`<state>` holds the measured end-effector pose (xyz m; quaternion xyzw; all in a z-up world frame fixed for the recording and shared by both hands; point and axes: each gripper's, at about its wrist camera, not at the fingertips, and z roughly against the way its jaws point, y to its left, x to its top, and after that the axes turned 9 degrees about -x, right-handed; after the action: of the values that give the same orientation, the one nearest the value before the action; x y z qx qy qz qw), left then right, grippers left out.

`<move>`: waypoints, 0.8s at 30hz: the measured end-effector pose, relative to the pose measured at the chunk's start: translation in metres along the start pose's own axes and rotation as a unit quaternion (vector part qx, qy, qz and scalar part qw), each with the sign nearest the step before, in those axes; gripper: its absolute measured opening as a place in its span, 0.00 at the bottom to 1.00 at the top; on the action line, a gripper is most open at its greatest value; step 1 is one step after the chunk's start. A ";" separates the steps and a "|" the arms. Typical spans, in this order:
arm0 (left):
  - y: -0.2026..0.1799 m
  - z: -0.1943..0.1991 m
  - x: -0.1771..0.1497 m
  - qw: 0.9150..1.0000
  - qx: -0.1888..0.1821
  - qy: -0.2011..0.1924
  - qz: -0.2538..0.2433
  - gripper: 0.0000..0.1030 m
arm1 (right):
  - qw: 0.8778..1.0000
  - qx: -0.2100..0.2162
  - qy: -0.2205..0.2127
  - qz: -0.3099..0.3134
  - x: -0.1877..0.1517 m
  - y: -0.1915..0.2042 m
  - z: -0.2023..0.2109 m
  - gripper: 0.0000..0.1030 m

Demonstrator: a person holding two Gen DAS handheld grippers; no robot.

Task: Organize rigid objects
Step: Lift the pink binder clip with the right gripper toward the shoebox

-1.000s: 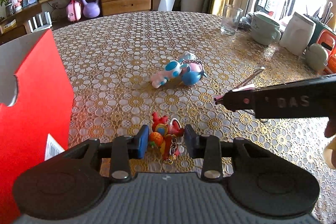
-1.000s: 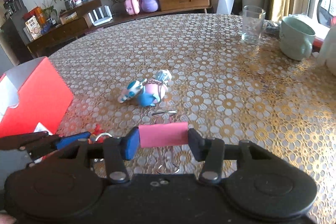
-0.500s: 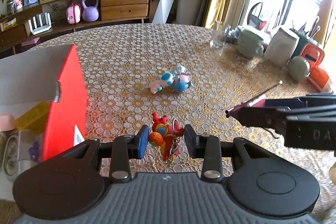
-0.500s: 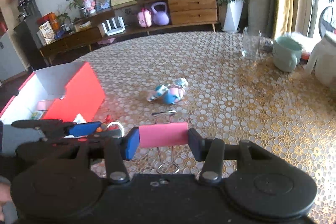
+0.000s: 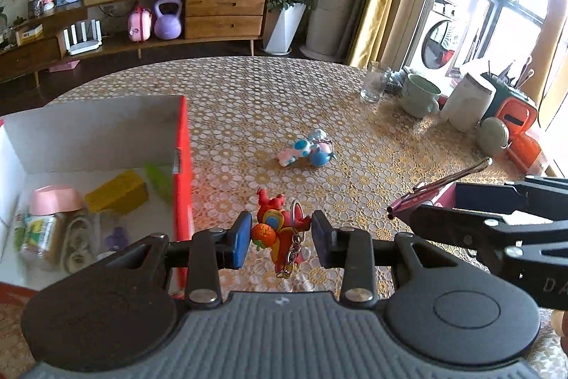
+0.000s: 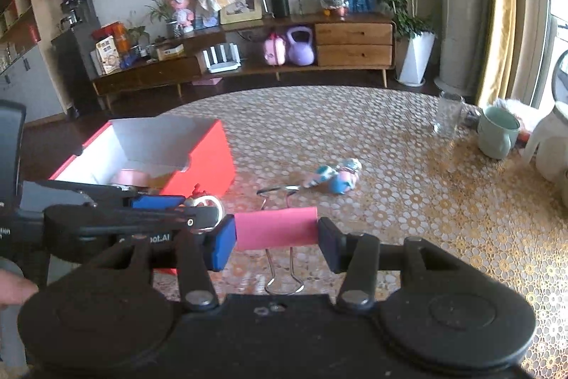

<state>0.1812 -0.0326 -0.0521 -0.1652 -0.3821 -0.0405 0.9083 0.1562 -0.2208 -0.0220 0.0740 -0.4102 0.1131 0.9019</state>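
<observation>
Left gripper [image 5: 280, 235] clamps the red keychain toy [image 5: 278, 229]; right gripper [image 6: 276, 233] clamps the pink binder clip [image 6: 275, 231] — both lifted off the bench [image 5: 248, 102]. Red box [image 5: 183, 166] sits left of frame — left gripper nearer.

Bright daylight from the right-hand windows [image 5: 511, 20], overexposed glare there, fisheye-bent edges.

A lace-patterned table [image 5: 248, 102] bears a red box [image 5: 183, 166], toy figure [image 5: 309, 151], glass [image 5: 372, 86], and mug [image 5: 419, 95].
</observation>
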 end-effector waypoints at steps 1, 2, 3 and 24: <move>0.003 0.005 0.001 1.000 -0.003 -0.001 0.003 0.35 | 1.000 0.001 -0.001 0.002 0.001 0.005 0.002 0.48; 0.005 0.009 0.001 1.000 -0.004 -0.001 0.006 0.35 | 1.000 0.003 -0.002 0.005 0.001 0.009 0.004 0.48; 0.008 0.014 0.001 1.000 -0.004 -0.002 0.007 0.35 | 1.000 0.005 -0.003 0.007 0.002 0.014 0.006 0.48; 0.061 0.053 -0.016 1.000 0.000 0.004 -0.003 0.33 | 0.999 0.012 -0.009 0.030 0.009 0.068 -0.004 0.47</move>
<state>0.1466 0.0414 -0.0452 -0.1641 -0.3791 -0.0438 0.9096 0.1468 -0.1528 -0.0151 0.0737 -0.4191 0.1446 0.8933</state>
